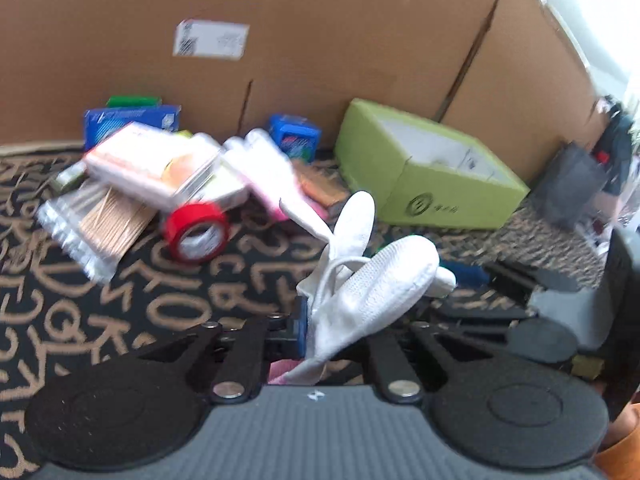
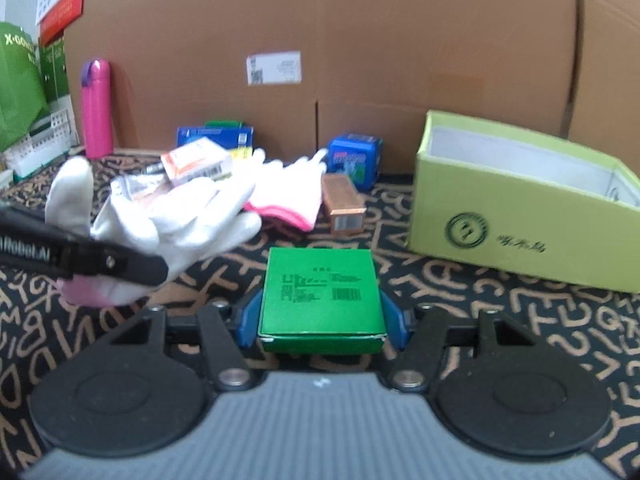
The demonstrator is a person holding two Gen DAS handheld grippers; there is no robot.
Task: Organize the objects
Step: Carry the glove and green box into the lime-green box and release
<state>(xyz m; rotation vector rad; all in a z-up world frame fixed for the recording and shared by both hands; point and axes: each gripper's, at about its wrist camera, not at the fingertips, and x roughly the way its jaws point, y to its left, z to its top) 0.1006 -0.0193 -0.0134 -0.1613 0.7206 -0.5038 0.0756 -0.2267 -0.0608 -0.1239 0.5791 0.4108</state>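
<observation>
In the left wrist view my left gripper (image 1: 310, 328) is shut on a white knit glove (image 1: 372, 280) with a pink cuff, and the glove hangs limp above the patterned mat. The right wrist view shows the same glove (image 2: 172, 220) with the left gripper (image 2: 152, 270) coming in from the left. My right gripper (image 2: 320, 320) is shut on a flat green box (image 2: 320, 292), its blue pads (image 2: 246, 320) pressing on both sides. An open lime-green box (image 2: 520, 200) stands to the right, seen also as the lime-green box (image 1: 432, 172).
A pile lies at the back left: red tape roll (image 1: 196, 232), toothpick packet (image 1: 100, 224), white-and-pink carton (image 1: 156, 164), second glove (image 2: 288, 192), copper box (image 2: 344, 204), blue boxes (image 2: 354, 160). A pink bottle (image 2: 96, 108) stands left. A big cardboard box (image 2: 360, 40) walls off the back.
</observation>
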